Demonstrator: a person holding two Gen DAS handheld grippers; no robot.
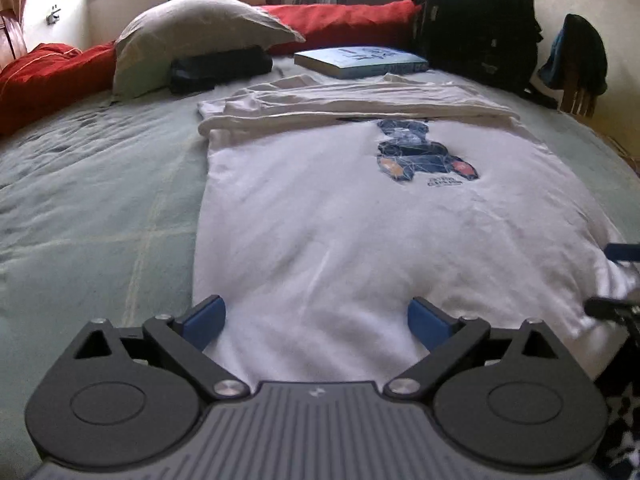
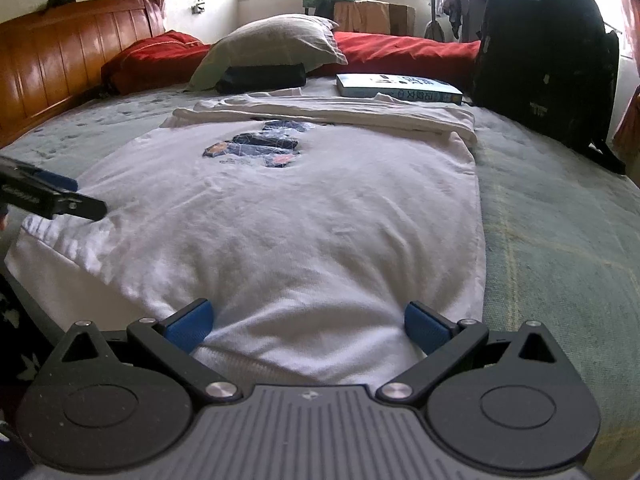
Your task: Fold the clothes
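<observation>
White T-shirt (image 1: 320, 208) with a blue graphic print (image 1: 424, 152), spread flat on a pale green bedspread (image 1: 88, 200), its far part folded over in a band across the width and its near hem lying between the spread fingers of both claws. Left gripper (image 1: 318, 320) and right gripper (image 2: 306, 324): jaws wide apart, blue pads clear of the cloth, nothing gripped. Beyond the shirt: grey pillow (image 1: 192, 36), red bedding (image 1: 340, 20), book (image 1: 360, 62), black backpack (image 1: 480, 20), wooden headboard (image 2: 60, 52).

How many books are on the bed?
1. The blue book lies flat beyond the white T-shirt, beside the black backpack. Others may be hidden.
</observation>
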